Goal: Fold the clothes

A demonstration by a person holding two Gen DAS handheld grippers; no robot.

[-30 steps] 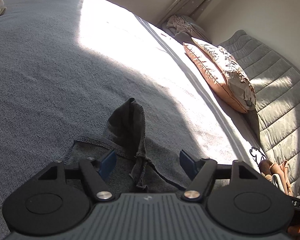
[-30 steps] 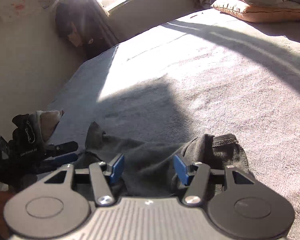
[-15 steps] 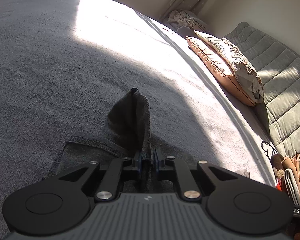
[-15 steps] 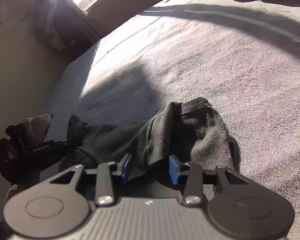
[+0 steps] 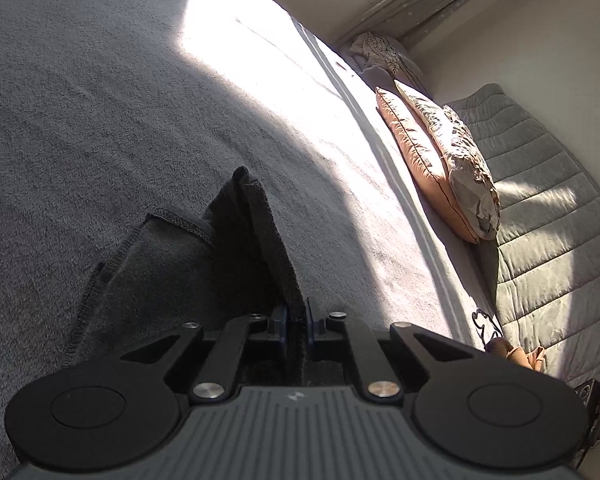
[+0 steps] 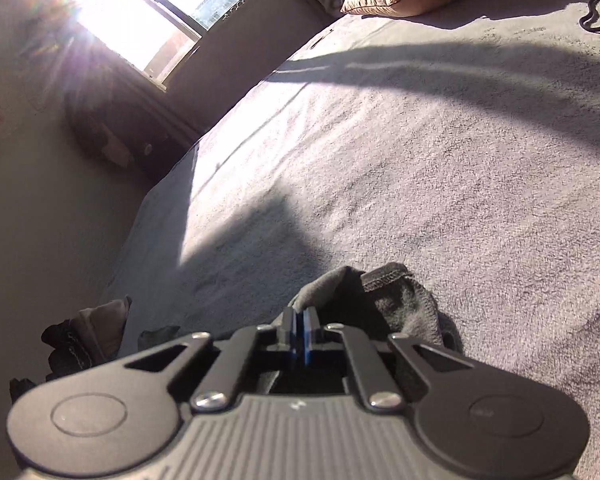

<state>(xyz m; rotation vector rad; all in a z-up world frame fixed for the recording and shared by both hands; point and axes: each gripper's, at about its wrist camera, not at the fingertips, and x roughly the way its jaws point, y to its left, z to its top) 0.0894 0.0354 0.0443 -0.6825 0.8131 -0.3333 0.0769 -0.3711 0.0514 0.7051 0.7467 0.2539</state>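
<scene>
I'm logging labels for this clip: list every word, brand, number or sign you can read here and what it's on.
No text here can be read.
Left gripper body: a small pale emblem, no letters.
Right gripper body: the same emblem, blurred.
Dark glove at the lower left of the right wrist view: pale print, too blurred to read.

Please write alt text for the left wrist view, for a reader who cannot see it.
The left gripper is shut on a fold of a dark grey garment lying on a grey bed cover. Two pillows lean on a quilted headboard at right.

Open bedspread point(image 5: 100, 112) ahead; pillows point(image 5: 440, 160) crowd one edge, perhaps a cable point(image 6: 598, 16) nearby.
</scene>
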